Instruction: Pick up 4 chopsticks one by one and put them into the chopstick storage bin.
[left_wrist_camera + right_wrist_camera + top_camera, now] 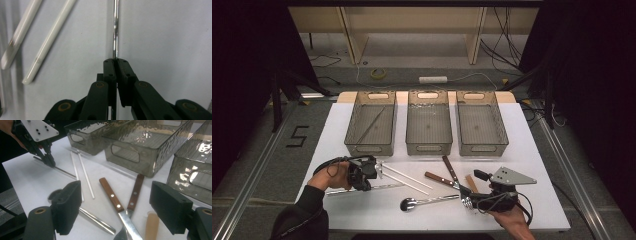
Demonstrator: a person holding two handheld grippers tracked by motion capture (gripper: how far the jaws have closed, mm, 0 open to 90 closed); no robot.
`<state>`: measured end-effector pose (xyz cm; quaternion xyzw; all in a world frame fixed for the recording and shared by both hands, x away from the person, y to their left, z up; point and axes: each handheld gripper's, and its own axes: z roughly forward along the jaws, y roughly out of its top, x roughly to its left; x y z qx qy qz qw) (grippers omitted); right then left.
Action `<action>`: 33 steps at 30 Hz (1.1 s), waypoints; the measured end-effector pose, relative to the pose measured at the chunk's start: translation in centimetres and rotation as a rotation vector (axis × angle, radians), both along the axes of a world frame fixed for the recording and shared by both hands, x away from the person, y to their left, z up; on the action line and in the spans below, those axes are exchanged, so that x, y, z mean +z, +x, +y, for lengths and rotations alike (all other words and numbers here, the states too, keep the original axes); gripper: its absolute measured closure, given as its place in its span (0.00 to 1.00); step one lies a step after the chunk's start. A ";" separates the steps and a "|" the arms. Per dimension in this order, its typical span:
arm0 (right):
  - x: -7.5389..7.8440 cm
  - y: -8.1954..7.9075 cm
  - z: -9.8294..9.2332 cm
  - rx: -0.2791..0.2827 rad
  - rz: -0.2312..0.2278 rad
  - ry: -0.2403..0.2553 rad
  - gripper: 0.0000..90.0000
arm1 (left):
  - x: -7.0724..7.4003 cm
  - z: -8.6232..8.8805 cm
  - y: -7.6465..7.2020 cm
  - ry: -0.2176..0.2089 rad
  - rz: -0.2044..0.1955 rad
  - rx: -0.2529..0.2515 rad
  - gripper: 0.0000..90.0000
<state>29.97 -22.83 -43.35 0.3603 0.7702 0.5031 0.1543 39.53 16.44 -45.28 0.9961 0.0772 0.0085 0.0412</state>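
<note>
Meanwhile, left tongs (pixel 115 62) clamp a steel chopstick (pixel 115 30) near the bench's (pixel 532 150) left edge for sorting; right tongs (pixel 115 202) gape, released.

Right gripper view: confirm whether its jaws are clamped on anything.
No, the right gripper stands wide open above the two wooden-handled knives, touching nothing.

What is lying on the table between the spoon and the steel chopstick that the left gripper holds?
In the high view, two white chopsticks lie between the spoon and the steel chopstick in the left gripper.
</note>
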 end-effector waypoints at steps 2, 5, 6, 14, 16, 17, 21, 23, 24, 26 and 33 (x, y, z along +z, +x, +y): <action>0.0 0.0 0.0 0.000 0.000 0.000 0.30 | 0.3 0.0 -0.1 -0.011 -0.001 0.007 0.95; 0.0 0.0 0.0 -0.001 0.001 -0.001 0.30 | 1.0 -0.2 -0.3 -0.028 -0.005 0.012 0.95; 0.0 0.0 0.0 -0.001 0.000 0.001 0.30 | 1.2 -0.3 -0.4 -0.033 -0.003 0.008 0.95; 0.0 0.0 0.0 0.000 0.004 0.000 0.30 | 3.1 -0.3 -0.1 -0.203 -0.083 0.069 0.95; 0.0 0.0 0.0 -0.001 0.001 0.002 0.30 | 3.4 -0.1 0.2 -0.248 -0.093 0.117 0.95; 0.0 0.0 0.0 -0.002 0.002 0.004 0.30 | 3.7 -0.1 0.3 -0.264 -0.108 0.147 0.95; -0.1 0.0 0.0 -0.002 0.005 0.003 0.30 | 4.8 0.4 0.8 -0.360 -0.128 0.280 0.95; -0.1 0.0 0.0 -0.003 0.007 0.004 0.30 | 4.9 0.6 1.0 -0.379 -0.127 0.309 0.95; -0.1 0.0 0.0 -0.003 0.007 0.004 0.30 | 5.0 0.8 1.1 -0.397 -0.124 0.332 0.95; -0.1 0.1 0.0 -0.004 0.007 0.005 0.30 | 5.2 1.1 1.3 -0.417 -0.132 0.381 0.95; -0.1 0.1 0.0 -0.004 0.010 0.007 0.30 | 5.9 2.2 1.8 -0.506 -0.160 0.495 0.95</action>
